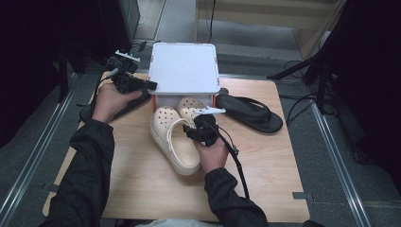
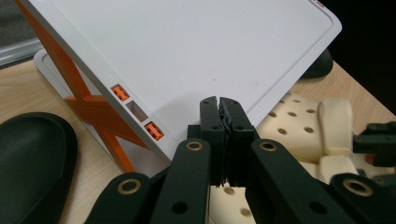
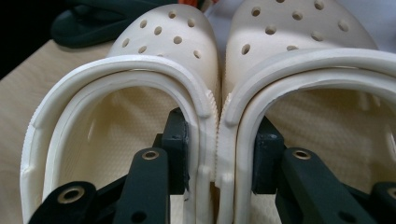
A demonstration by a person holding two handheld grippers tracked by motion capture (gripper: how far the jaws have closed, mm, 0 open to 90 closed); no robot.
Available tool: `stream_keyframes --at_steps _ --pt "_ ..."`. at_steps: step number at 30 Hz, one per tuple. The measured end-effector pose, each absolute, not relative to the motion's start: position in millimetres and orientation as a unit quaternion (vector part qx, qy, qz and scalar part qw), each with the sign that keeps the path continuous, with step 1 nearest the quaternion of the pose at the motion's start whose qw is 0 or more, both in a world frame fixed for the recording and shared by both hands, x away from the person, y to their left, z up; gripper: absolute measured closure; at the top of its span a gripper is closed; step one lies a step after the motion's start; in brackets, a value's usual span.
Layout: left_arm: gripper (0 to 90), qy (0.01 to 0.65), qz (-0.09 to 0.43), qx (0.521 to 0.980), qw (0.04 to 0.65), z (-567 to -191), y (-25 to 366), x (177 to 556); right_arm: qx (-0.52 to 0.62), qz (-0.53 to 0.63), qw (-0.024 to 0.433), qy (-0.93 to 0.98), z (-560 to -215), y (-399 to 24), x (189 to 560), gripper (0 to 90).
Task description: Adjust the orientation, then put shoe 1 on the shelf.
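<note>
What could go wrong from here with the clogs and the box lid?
The right gripper pinches both cream clogs by their touching inner walls alone; the soft rims could slip out or one clog could drop. The left gripper holds the white lid by its thin edge; if it slips, the lid may fall on the clogs going into the box. The black sandal lies close beside.

L tool [image 1: 150,85] jaws closed tight — R tool [image 3: 219,154] jaws clamped, mid-width.

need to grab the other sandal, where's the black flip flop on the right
In the high view the black flip flop lies on the table's right side, beside the white box and right of the cream clogs.
</note>
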State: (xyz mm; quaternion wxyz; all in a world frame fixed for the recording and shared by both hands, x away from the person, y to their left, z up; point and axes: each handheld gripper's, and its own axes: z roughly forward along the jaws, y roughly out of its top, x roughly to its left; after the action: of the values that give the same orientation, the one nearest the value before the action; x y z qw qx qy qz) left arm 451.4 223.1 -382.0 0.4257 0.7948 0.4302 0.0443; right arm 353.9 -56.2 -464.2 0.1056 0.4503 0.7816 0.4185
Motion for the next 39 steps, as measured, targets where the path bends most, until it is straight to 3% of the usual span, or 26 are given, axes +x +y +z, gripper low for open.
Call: stream_keyframes --at_steps 13,39 --pt "88.8 0.429 0.044 0.795 0.426 -382.2 223.4 451.4 0.469 0.405 0.127 0.775 -472.7 -50.9 396.7 66.4" --pt "88.8 0.429 0.043 0.793 0.430 -383.0 223.9 450.9 0.500 0.410 0.142 0.749 -483.1 -39.0 431.7 66.1"
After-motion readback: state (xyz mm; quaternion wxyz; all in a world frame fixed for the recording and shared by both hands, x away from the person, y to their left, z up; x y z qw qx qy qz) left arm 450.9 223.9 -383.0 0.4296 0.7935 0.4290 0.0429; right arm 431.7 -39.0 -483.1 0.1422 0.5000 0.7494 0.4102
